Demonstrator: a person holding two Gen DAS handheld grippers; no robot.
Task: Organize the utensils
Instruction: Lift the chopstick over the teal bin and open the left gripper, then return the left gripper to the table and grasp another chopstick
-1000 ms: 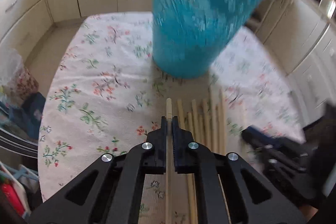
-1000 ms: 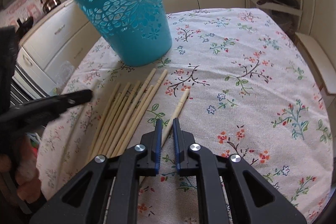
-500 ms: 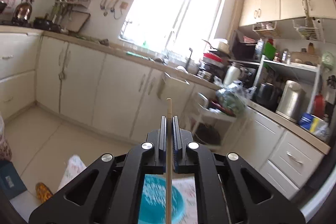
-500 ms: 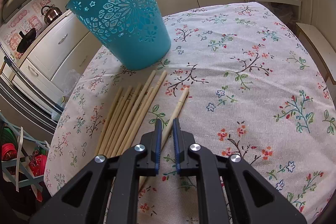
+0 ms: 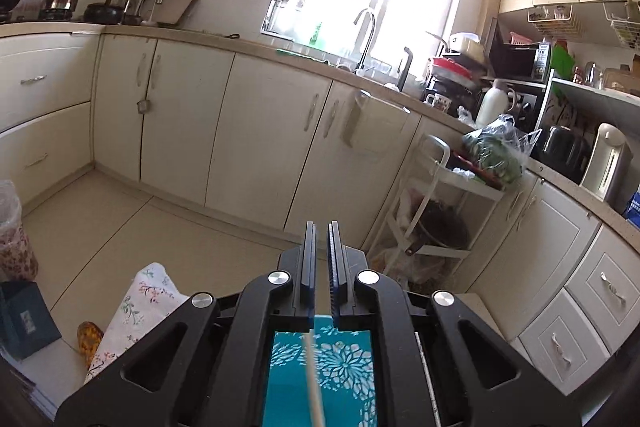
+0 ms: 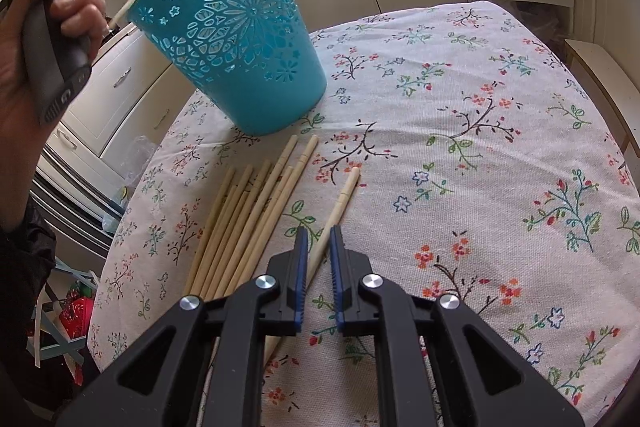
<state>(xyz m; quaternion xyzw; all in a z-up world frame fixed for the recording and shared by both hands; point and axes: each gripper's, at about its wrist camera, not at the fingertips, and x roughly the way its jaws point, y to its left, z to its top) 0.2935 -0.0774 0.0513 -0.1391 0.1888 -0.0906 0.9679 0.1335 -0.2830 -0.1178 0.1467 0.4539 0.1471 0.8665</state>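
My left gripper [image 5: 322,229] is up in the air above the blue cut-out basket [image 5: 340,367], its jaws almost together and nothing between the fingertips. A blurred chopstick [image 5: 314,383] shows below the jaws' base, over the basket. In the right wrist view a hand [image 6: 24,67] holds that gripper high at the left, and a pale chopstick [image 6: 128,7] slants past the rim of the basket [image 6: 240,39]. My right gripper [image 6: 319,239] hovers low with a narrow gap over a lone chopstick [image 6: 344,195], whose pads do not press it. Several chopsticks [image 6: 240,227] lie bundled to its left.
The floral tablecloth [image 6: 480,167] covers a round table whose edge drops off at the left. Cream kitchen cabinets [image 5: 180,115] line the walls, and a white wire trolley [image 5: 432,227] stands past the table. A bench [image 6: 600,75] runs along the right.
My left gripper has risen from the table to above the basket. The chopstick that stuck out between its fingertips now shows only below the jaws. The right gripper has stayed put.
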